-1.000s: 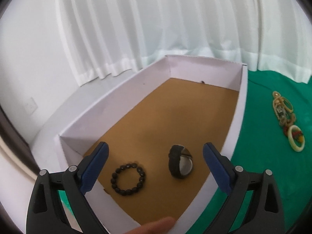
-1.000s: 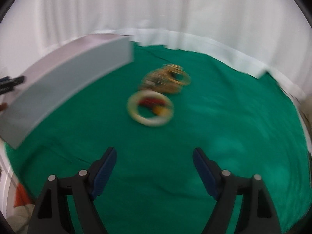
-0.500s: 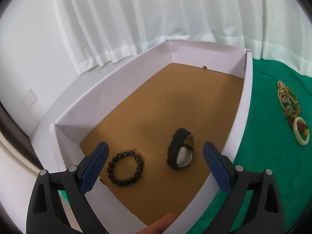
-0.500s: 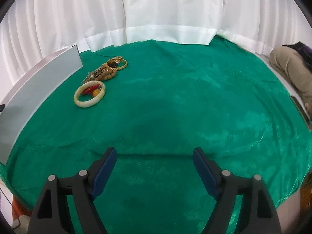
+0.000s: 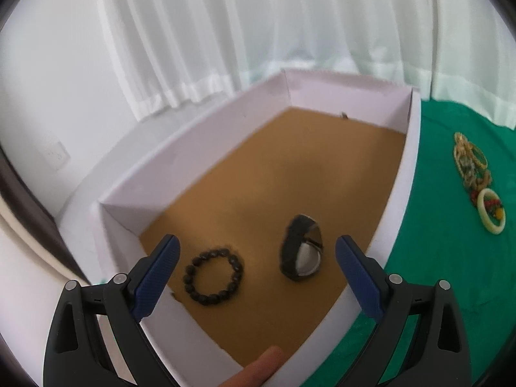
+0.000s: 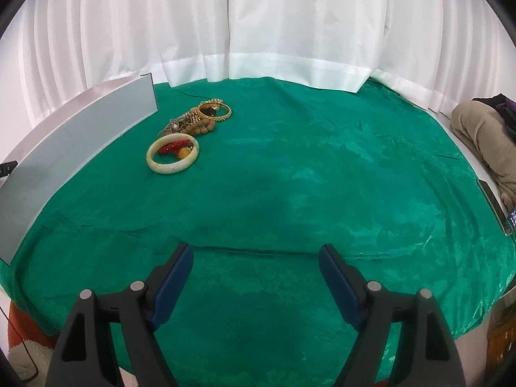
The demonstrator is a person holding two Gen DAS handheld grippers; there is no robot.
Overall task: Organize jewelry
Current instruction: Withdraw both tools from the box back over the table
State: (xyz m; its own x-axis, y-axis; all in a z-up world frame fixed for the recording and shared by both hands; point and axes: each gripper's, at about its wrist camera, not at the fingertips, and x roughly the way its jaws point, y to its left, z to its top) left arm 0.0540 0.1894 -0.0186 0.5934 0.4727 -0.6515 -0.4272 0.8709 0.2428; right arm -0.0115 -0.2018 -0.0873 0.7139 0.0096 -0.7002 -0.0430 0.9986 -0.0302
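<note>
Box [image 5: 206, 148]: a white-walled cardboard tray with a brown floor is lying at the left edge of the green cloth [image 6: 290, 177], its long outer wall showing grey at 9 to 10 o'clock in the right wrist view
Black bead bracelet [image 5: 213, 277]: is lying flat on the box floor at about 7 o'clock in the left wrist view, near the left blue pad
Watch [image 5: 301, 249]: is resting on its edge on the box floor just right of the bead bracelet, apart from it, dark strap up and pale face tilting toward the camera
Left gripper [image 5: 258, 258]: is hovering over the near end of the box with jaws spread wide, holding nothing, pads touching nothing; a fingertip [image 5: 258, 369] is showing at 6 o'clock
Cream bangle [image 6: 172, 154]: is lying flat on the cloth at about 10 o'clock in the right wrist view, near the box wall, with red and yellow pieces [image 6: 175, 147] inside its ring
Gold jewelry pile [image 6: 201, 116]: bangles, chains and brown beads are sitting heaped just beyond the cream bangle, toward 11 o'clock
Right gripper [image 6: 256, 264]: is hanging above bare cloth with jaws wide apart, gripping nothing, well apart from the jewelry
Curtain [image 6: 258, 25]: white folds are hanging behind the table from 9 to 3 o'clock
</note>
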